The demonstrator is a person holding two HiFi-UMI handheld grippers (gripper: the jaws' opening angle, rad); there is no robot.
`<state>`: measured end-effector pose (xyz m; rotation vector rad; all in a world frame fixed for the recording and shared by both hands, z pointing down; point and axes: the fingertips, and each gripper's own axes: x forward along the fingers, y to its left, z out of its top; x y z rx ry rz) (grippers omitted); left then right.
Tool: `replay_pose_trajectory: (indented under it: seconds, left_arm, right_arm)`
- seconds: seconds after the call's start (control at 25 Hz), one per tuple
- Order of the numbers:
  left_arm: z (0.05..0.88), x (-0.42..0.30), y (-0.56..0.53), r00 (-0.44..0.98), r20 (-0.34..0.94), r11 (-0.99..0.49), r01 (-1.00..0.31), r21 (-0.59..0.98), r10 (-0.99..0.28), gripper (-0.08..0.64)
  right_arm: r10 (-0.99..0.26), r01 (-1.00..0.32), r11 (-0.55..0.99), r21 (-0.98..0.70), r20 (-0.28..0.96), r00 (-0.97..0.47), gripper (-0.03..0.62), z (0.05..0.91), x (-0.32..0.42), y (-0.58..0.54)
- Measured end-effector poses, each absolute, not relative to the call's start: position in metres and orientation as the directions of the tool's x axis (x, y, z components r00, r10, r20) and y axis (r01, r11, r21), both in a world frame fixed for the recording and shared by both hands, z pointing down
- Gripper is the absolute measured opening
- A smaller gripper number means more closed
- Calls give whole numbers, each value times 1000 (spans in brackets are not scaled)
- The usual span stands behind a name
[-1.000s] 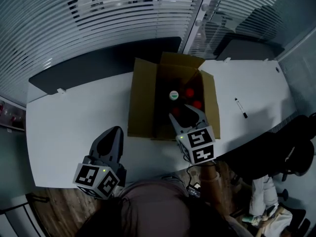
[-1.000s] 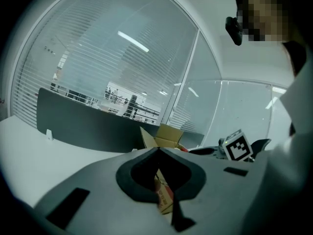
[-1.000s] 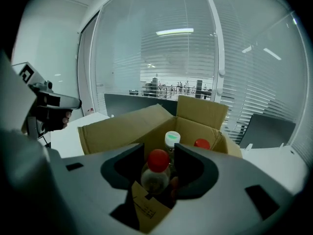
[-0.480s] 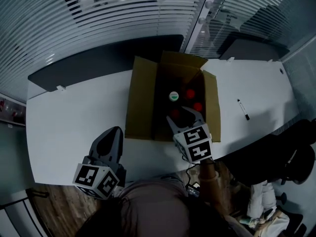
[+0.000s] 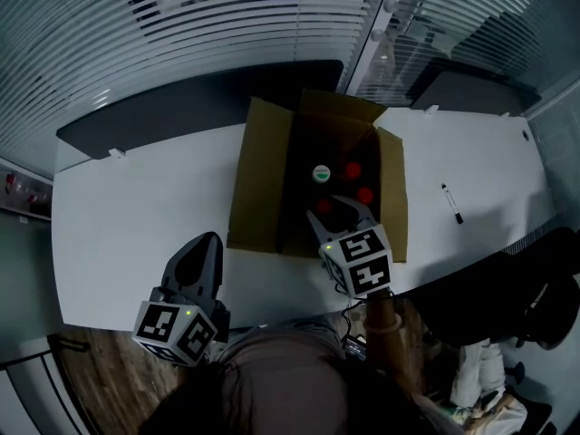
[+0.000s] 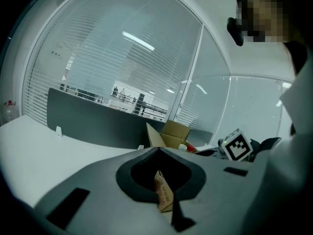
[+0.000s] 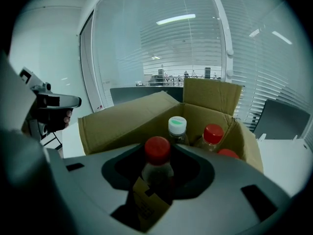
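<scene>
An open cardboard box (image 5: pixel 258 184) stands on the white table (image 5: pixel 136 216) with several bottles upright in it. One bottle has a white cap (image 5: pixel 320 173); the others have red caps (image 5: pixel 352 170). My right gripper (image 5: pixel 339 212) reaches over the box's near wall. In the right gripper view it (image 7: pixel 158 155) is open, its jaws on either side of a red-capped bottle (image 7: pixel 157 173). The white-capped bottle (image 7: pixel 177 127) and another red-capped one (image 7: pixel 212 133) stand behind. My left gripper (image 5: pixel 207 241) rests low near the table's front edge, left of the box, shut and empty (image 6: pixel 159 150).
A black marker pen (image 5: pixel 450 203) lies on the table right of the box. A dark divider panel (image 5: pixel 181 107) runs along the table's far edge, with window blinds beyond. A dark chair (image 5: pixel 544 288) stands at the right. The box (image 6: pixel 168 136) shows in the left gripper view.
The right gripper has moved a little further into the box, so the red-capped bottle sits deeper between its jaws. The left gripper has stayed put.
</scene>
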<state>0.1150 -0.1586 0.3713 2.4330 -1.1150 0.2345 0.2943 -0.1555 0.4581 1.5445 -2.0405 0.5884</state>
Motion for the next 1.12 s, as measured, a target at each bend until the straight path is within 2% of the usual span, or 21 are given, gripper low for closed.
replay_pose_trajectory:
  seconds: [0.44, 1.12]
  left_arm:
    - [367, 101, -149, 673, 318, -592, -739, 320, -668, 8]
    - [352, 41, -149, 731, 288, -655, -682, 325, -618, 8]
  right_arm:
    - [-799, -972, 229, -56, 559, -220, 173, 434, 296, -151]
    - [-878, -993, 75, 87, 477, -25, 173, 373, 280, -132]
